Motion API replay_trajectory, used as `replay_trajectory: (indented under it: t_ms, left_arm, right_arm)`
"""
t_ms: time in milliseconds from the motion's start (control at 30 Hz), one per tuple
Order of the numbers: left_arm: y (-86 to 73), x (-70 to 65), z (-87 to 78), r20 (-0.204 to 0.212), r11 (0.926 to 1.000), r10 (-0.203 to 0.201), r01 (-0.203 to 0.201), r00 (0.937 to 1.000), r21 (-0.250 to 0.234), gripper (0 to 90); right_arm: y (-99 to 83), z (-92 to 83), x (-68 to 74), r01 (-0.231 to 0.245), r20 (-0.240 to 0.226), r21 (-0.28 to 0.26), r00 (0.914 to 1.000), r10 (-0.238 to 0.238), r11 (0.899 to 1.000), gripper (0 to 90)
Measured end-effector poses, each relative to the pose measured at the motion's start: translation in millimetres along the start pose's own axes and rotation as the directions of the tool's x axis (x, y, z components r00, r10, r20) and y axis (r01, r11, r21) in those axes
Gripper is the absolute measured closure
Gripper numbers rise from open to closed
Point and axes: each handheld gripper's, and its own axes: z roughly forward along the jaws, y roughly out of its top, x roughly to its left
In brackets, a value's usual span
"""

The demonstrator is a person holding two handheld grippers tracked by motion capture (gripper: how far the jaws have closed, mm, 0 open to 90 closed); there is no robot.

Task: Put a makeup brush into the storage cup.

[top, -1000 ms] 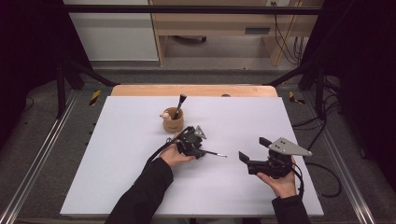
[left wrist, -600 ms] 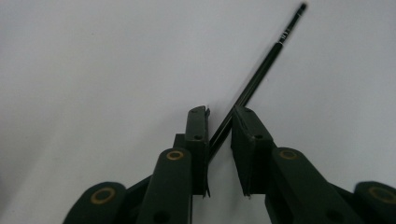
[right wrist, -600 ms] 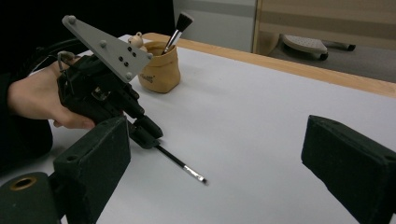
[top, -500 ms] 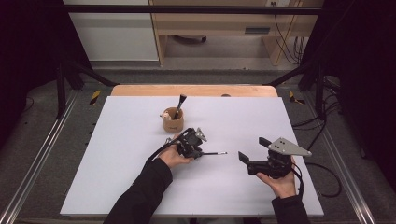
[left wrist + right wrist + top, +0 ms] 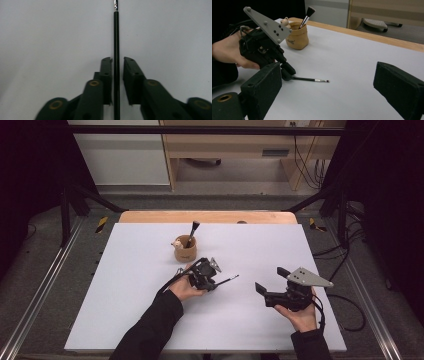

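Thin black brush (image 5: 116, 47) flat on white table (image 5: 150, 320), lying between left gripper (image 5: 212, 281) jaws just reopened a crack, pads not pressing. Same spot as a second ago. Right gripper (image 5: 267, 287) spread wide, empty.

A white table (image 5: 150, 315) carries everything, its top a plain matt sheet with a strip of light wood (image 5: 150, 216) showing along the far edge. Standing directly on the white surface, towards the far side and a little left of the middle, is a small tan pot (image 5: 184, 249). A thin black brush (image 5: 227, 280) lies flat on the table nearer than the pot and slightly to its right, its metal-tipped end pointing away to the right. The pot and the brush are apart. In the right gripper view the brush (image 5: 312, 80) rests on the surface in front of the pot (image 5: 297, 35).
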Motion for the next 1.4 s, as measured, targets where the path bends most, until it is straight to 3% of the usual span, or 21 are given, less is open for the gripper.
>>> replay_trajectory:
  t_ms: [133,367,667,933,1033,1400]
  left_arm:
    - [5.9,2.8,-2.0,-0.005,1.0,0.003,-0.003,1.0,-0.005,63.7]
    - [19.0,1.2,5.7,0.004,0.9985,0.018,-0.018,0.9998,0.052,63.7]
    - [20.5,-1.6,10.0,0.025,0.9974,0.013,-0.015,0.9996,0.07,74.0]
    - [23.5,-2.8,10.6,0.033,0.9953,-0.014,0.01,0.9994,0.096,80.2]
    - [23.4,-4.0,10.5,0.031,0.9953,0.001,-0.004,0.9995,0.097,84.3]
    - [23.3,-5.3,10.5,0.022,0.9956,-0.001,-0.001,0.9998,0.093,85.2]
  right_arm:
    - [0.2,-0.7,-0.6,-0.001,-0.001,-0.004,1.0,0.001,1.0,8.8]
    - [0.6,-1.4,-1.1,-0.005,-0.002,-0.007,1.0,0.005,1.0,8.8]
    - [0.8,-1.6,-1.2,-0.005,-0.002,-0.006,1.0,0.005,1.0,8.8]
    - [1.1,-2.2,-1.3,-0.004,-0.003,-0.006,1.0,0.004,1.0,8.8]
    - [1.1,-2.5,-1.6,-0.008,-0.003,-0.007,1.0,0.008,1.0,8.7]
    - [1.4,-3.1,-1.8,-0.005,-0.002,-0.008,1.0,0.005,1.0,8.8]
